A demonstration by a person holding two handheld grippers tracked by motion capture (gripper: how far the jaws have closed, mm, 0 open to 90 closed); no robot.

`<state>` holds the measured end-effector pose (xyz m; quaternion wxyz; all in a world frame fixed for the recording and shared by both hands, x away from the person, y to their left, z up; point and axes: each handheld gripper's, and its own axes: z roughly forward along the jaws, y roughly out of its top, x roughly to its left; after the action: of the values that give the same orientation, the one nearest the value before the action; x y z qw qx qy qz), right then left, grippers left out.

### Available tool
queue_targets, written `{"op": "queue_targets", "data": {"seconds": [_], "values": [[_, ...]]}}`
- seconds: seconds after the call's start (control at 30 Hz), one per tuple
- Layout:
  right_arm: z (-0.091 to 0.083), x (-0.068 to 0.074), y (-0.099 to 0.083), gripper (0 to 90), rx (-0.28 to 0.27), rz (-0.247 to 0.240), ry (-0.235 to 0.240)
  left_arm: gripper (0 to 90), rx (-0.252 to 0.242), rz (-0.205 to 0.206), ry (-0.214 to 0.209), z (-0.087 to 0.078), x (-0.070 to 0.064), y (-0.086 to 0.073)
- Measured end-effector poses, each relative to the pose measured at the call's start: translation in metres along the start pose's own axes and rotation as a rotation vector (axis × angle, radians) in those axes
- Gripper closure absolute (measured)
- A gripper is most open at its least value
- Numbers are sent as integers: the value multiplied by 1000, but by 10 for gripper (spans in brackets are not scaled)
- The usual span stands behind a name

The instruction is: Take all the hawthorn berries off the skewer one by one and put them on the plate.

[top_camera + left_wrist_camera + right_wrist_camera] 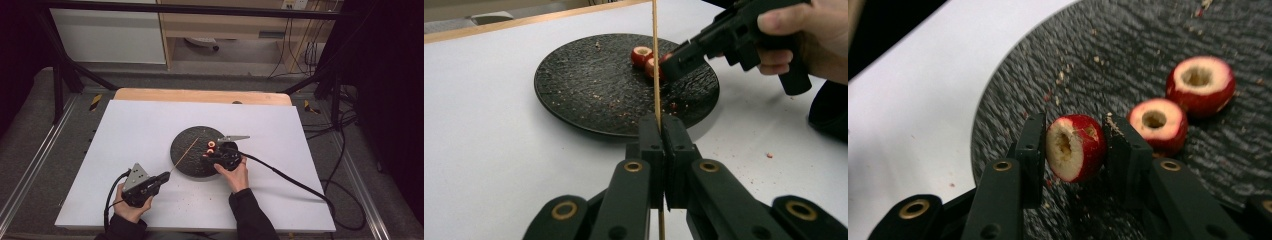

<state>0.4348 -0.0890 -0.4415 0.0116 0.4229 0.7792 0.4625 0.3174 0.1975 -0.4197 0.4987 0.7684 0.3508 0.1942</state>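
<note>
Red-skinned and cored, the fruit piece [1075, 148] sits between the jaws of my right gripper [1073, 145], which are closed on its two sides with the hollowed cut face turned left toward the white table [913, 100]. My left gripper [659, 145] has its jaws pressed tight on a thin wooden skewer [655, 60] that rises over the black textured plate [589, 85].

My worry is the threading. I judge the skewer is slender and held low, so its free tip can waver and miss the core hole, glancing off the skin or splitting the soft flesh. The piece is pinched on rounded sides, so a push from the point may roll it or pop it out of the jaws. Crumbs on the plate suggest the flesh breaks easily.

From the right gripper view I see two more cored pieces [1157, 124] lying on the plate just behind the held one, and the hole's direction. The high view instead gives me how the skewer [185, 152] slants across the plate [192, 165] toward the right gripper [212, 152], well clear of it.
</note>
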Motion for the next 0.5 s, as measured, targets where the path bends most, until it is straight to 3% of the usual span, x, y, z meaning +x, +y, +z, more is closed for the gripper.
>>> {"op": "queue_targets", "data": {"seconds": [0.27, 0.5], "values": [[1, 3, -6, 600, 8, -43, -22, 883, 2, -5, 1, 0, 1, 0], [-23, 5, -1, 465, -42, -79, -39, 883, 10, -8, -1, -1, 3, 3]]}}
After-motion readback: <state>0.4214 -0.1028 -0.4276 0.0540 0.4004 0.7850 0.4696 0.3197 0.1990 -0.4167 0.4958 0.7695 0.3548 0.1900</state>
